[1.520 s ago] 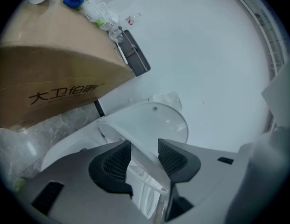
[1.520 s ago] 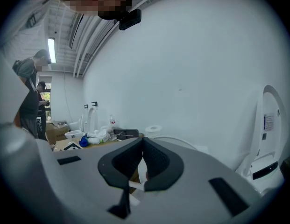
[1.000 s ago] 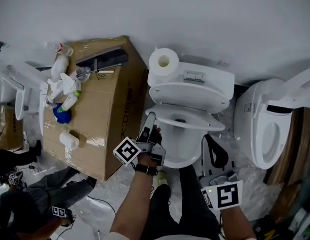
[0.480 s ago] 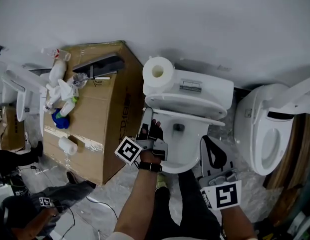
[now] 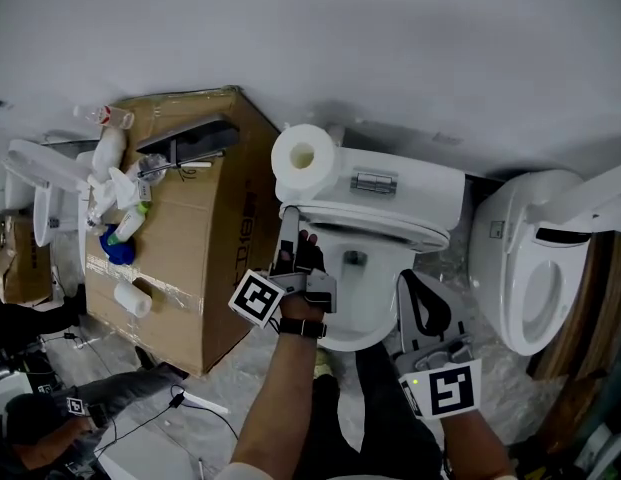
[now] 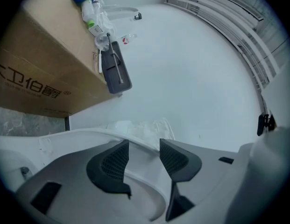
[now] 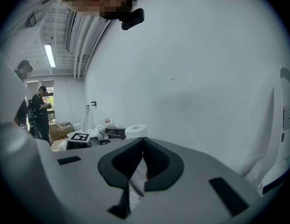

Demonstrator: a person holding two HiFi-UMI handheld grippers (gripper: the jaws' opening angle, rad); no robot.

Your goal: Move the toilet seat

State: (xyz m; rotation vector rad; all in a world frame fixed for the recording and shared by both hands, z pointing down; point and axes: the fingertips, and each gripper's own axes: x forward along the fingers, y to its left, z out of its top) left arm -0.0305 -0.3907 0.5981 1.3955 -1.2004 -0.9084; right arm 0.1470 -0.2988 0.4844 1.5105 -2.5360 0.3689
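Where the toilet seat (image 5: pixel 362 224) lies: low over the white bowl (image 5: pixel 365 318), just before the tank (image 5: pixel 420 188).
Left gripper (image 6: pixel 144 146): jaws clamped on the seat's left rim.
Right gripper (image 7: pixel 143 143): jaws pressed together, empty, near the bowl's right side.
Toilet paper roll (image 5: pixel 302 156): on the tank's left end.
Cardboard box (image 5: pixel 205 258): just left of the bowl, bottles (image 5: pixel 108 150) on top.

overhead on toilet seat (image 5: pixel 390 230); others low
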